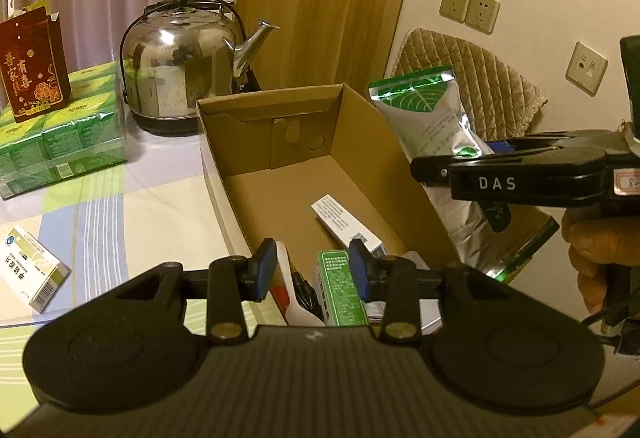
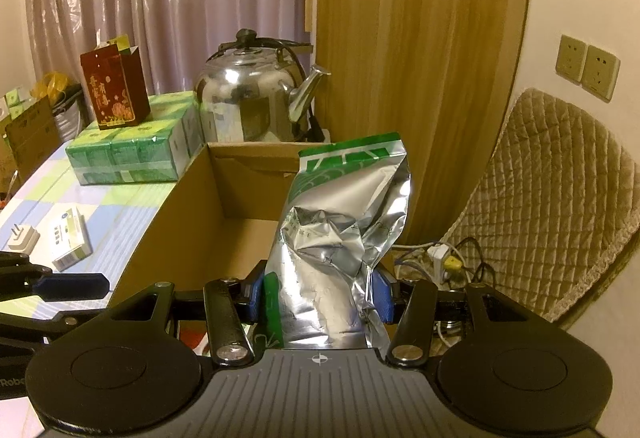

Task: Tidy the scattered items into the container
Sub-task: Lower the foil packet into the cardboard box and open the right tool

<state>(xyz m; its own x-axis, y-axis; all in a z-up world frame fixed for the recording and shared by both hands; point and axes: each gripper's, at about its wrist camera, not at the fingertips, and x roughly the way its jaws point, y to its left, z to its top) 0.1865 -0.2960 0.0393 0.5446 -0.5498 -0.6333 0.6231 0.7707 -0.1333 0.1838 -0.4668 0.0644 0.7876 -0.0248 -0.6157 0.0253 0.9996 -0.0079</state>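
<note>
A: Two sets of fingers, two different jobs. The right gripper (image 2: 320,292) has its blue pads clamped on the lower half of a silver-and-green foil pouch (image 2: 340,222), upright, held over the right wall of the cardboard box (image 1: 224,126).

B: Why upright?

A: Likely so it can go down inside the wall rather than snag the rim. That is my reading, not something shown.

B: And the left gripper (image 1: 313,267)?

A: Its fingers stand apart with nothing pressed between them, poised over the near end of the box. Below the gap lie a green carton (image 1: 340,290) and a white-and-red item I cannot identify.

B: What else is in the box?

A: A white medicine carton (image 1: 344,222) flat on the floor, past the green one. The far half is bare cardboard.

B: What remains outside?

A: Left of the box, on the checked surface (image 1: 120,206), a white-and-green medicine box (image 1: 34,272) and a white plug adapter (image 2: 22,236). Behind the box stand a steel kettle (image 1: 184,54) and a green wrapped multipack (image 1: 68,126); whether those count as scattered, I cannot say.
</note>
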